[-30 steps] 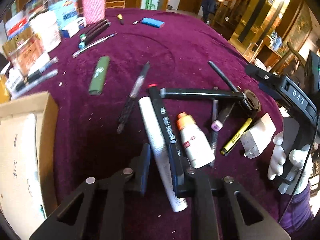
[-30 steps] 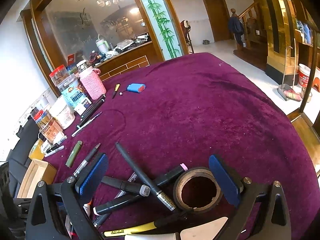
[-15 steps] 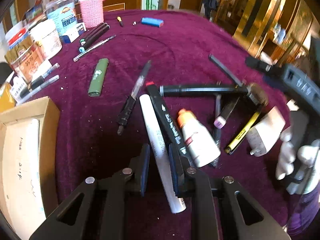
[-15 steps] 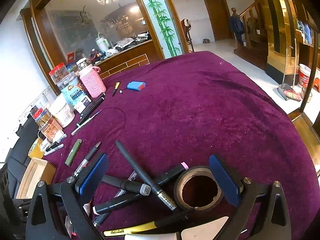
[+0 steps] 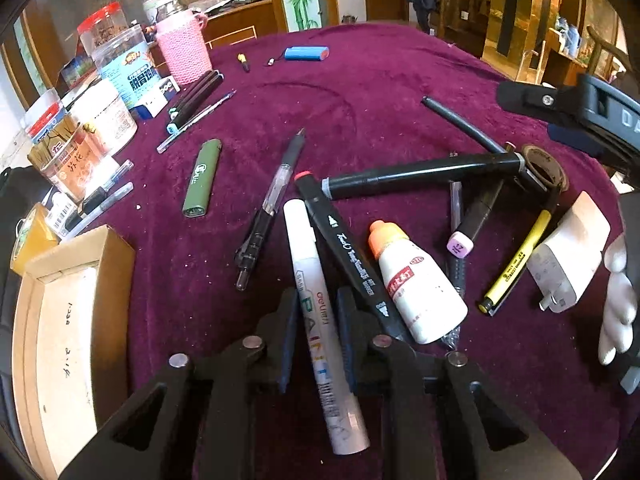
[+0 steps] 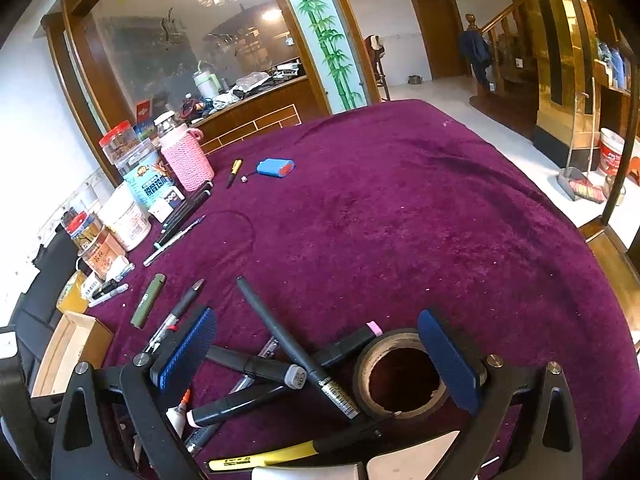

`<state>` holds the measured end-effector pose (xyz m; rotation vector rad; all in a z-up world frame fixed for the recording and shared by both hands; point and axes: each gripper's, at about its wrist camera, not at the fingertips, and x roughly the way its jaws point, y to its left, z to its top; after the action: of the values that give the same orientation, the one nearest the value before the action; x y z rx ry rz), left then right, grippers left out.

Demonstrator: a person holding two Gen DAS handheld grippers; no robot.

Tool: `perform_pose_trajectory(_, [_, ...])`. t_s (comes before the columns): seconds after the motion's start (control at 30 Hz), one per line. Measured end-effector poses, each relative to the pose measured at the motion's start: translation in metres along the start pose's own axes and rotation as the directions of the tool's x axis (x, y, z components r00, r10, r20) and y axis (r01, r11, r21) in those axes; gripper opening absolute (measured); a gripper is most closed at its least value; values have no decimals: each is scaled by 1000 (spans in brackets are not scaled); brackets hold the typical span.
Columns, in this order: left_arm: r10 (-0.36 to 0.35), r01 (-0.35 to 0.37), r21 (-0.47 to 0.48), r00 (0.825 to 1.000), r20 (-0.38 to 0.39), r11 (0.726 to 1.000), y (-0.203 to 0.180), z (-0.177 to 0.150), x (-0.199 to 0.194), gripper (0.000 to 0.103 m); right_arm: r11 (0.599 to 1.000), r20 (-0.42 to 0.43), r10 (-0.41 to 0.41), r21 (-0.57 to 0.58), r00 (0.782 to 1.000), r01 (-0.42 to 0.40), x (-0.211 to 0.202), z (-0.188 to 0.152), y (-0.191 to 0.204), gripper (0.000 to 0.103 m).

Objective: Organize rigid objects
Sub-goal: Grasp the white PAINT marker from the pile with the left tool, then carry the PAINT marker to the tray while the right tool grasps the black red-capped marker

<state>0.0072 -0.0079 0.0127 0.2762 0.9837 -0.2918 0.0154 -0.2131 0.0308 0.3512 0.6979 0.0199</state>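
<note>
My left gripper (image 5: 316,312) is shut on a white paint marker (image 5: 320,320), lifted a little off the purple cloth. Beside it lie a black Touch marker (image 5: 348,256), a white bottle with an orange cap (image 5: 416,280), a yellow pen (image 5: 516,260) and a white charger (image 5: 568,248). My right gripper (image 6: 320,352) is open above a heap of black markers (image 6: 288,344) and a tape roll (image 6: 400,376), holding nothing.
A cardboard box (image 5: 60,344) sits at the left. A green lighter (image 5: 202,178) and a clear pen (image 5: 268,208) lie mid-table. Jars (image 5: 96,108), a pink cup (image 5: 184,52) and a blue battery pack (image 5: 306,53) stand at the back.
My left gripper has closed on the white marker and raised it; the view has tilted up. The right gripper has stayed put and open.
</note>
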Motion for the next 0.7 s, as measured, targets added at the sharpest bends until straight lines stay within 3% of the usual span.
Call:
perform_pose_trajectory(0.1, [-82, 81, -95, 997, 1, 992, 18, -8, -6, 14, 1000, -4, -10, 5, 1000, 10, 1, 0, -3, 102])
perform_pose_trajectory(0.2, [-159, 167, -163, 985, 61, 972, 36, -25, -30, 14, 1000, -6, -11, 0, 1000, 11, 2, -1, -3, 102])
perform_pose_trajectory(0.37, [-245, 290, -264, 951, 189, 920, 72, -56, -85, 14, 1000, -1, -6, -28, 1000, 6, 2, -3, 1, 102])
perform_pose_trajectory(0.47, [-247, 324, -295, 931, 270, 899, 95, -74, -117, 14, 999, -40, 34, 0, 999, -34, -1, -2, 7, 102])
perform_pose_trajectory(0.57, [-224, 323, -307, 922, 315, 895, 111, -88, -137, 14, 991, -110, 131, 20, 985, -130, -4, -2, 29, 102])
perform_pose_trajectory(0.7, [-214, 348, -349, 905, 367, 870, 141, -106, -149, 14, 969, -226, 166, -142, 960, -201, 7, -9, 95, 99])
